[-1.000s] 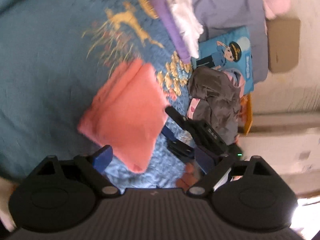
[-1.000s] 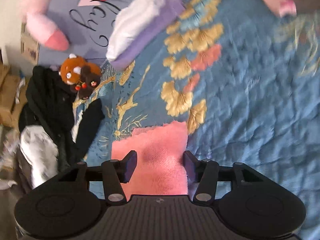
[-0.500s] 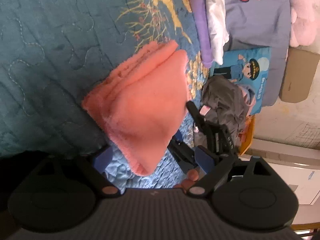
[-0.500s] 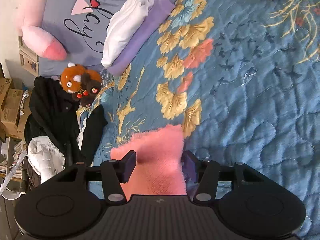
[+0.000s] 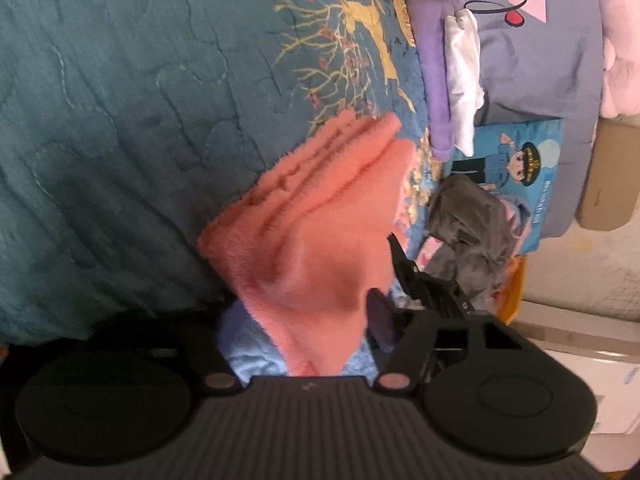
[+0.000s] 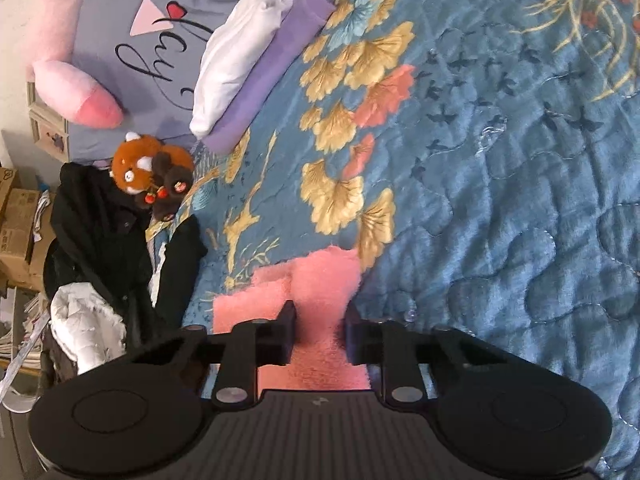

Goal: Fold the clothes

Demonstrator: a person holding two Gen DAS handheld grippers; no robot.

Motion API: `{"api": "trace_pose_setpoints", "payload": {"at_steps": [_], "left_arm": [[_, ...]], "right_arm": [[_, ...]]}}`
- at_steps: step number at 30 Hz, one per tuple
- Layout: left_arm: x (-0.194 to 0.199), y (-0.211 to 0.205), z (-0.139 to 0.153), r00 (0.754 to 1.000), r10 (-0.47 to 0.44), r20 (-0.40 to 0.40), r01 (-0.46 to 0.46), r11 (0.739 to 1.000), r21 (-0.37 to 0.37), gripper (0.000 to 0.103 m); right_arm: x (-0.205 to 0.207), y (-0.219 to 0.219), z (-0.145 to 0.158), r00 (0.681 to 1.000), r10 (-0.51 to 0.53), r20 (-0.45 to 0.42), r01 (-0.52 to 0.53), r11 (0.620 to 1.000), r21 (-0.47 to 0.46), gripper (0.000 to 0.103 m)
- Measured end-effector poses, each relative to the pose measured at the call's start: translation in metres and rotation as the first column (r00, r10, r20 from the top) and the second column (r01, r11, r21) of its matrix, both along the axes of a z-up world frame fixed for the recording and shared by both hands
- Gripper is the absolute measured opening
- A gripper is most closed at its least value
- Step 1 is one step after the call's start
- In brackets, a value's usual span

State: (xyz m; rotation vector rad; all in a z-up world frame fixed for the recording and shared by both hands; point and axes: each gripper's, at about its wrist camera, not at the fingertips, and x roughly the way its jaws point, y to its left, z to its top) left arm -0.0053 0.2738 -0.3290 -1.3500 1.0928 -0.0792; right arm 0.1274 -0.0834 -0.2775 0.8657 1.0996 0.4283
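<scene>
A folded salmon-pink fleece cloth (image 5: 320,216) lies on the blue quilted bedspread (image 5: 120,100). In the left wrist view its near corner bunches up between my left gripper's (image 5: 304,332) fingers, which stand wide apart; the left finger is hidden in shadow. The right gripper's black body (image 5: 424,288) shows at the cloth's right edge. In the right wrist view my right gripper (image 6: 320,332) has closed on the pink cloth (image 6: 320,300), which puckers between the two fingers (image 6: 286,332).
A folded purple garment (image 6: 264,76) with a white one (image 6: 236,52) on it lies by a lavender pillow (image 6: 120,32). A plush red panda (image 6: 144,164), dark clothes (image 6: 108,240), a grey crumpled garment (image 5: 468,216) and a cartoon bag (image 5: 516,160) lie at the bed's edge.
My right gripper's fingers have closed in on the pink cloth. My left gripper has moved in so the cloth's corner now bunches between its fingers.
</scene>
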Motion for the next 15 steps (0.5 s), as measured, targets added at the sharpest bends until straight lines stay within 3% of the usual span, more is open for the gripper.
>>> {"api": "trace_pose_setpoints", "payload": {"at_steps": [2,5,11,15], "left_arm": [[0.002,0.000,0.005,1.000,-0.012,0.003,0.012,0.998,0.058,0.037],[0.013,-0.001,0.019,0.999,-0.036,0.024,0.032,0.989,0.146,0.025],[0.048,-0.010,0.061,0.991,-0.116,0.069,0.086,0.936,0.342,0.018],[0.077,-0.020,0.101,0.971,-0.217,0.101,0.146,0.870,0.471,0.017]], "right_arm": [[-0.004,0.000,0.007,0.999,0.007,0.036,-0.006,1.000,-0.025,0.014],[-0.009,0.003,0.024,0.995,0.027,0.096,-0.020,0.997,-0.078,0.013],[-0.021,0.004,0.063,0.975,0.038,0.217,-0.004,0.988,-0.154,0.012],[-0.027,-0.006,0.087,0.958,-0.011,0.285,0.058,0.986,-0.156,0.012]]}}
